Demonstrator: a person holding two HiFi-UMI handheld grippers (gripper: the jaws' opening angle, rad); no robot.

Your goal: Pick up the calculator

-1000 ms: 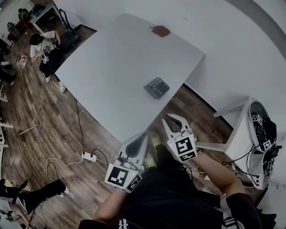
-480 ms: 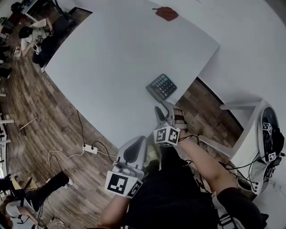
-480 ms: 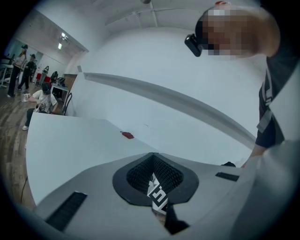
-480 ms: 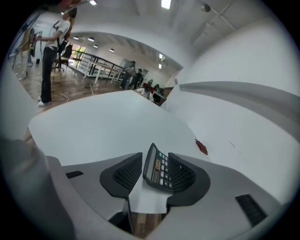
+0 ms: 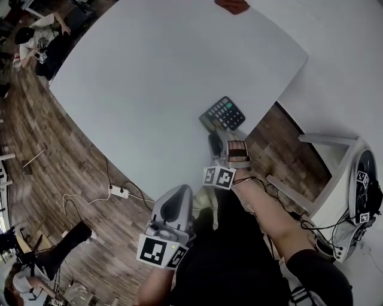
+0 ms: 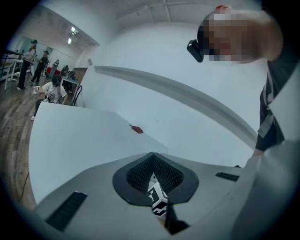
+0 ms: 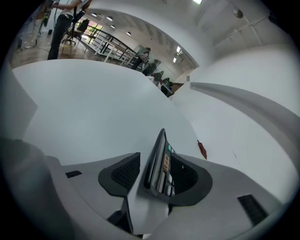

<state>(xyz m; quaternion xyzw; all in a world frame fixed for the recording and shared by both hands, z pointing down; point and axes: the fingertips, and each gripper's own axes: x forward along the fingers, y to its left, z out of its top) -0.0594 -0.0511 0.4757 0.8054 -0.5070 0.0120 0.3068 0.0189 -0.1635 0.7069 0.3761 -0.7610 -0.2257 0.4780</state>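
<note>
The dark calculator [image 5: 222, 113] lies flat on the white table [image 5: 149, 77], close to its near right edge. My right gripper [image 5: 222, 136] is rolled on its side at that edge, and its jaws are opening. In the right gripper view the calculator [image 7: 161, 161] shows edge-on between the jaws of the right gripper [image 7: 157, 171], together with the table's edge. The pads stand off it. My left gripper [image 5: 181, 192] hangs lower, off the table over the floor, with its fingertips together and nothing held. In its own view the left gripper [image 6: 152, 157] points at the table.
A small red object [image 5: 232, 6] lies at the table's far side. A power strip with cables [image 5: 117, 191] is on the wooden floor at the left. A white chair [image 5: 335, 173] stands at the right. People [image 5: 36, 39] sit at the far left.
My right gripper has moved from in front of my body up to the table's edge at the calculator and rolled onto its side. The left gripper has shifted a little.
</note>
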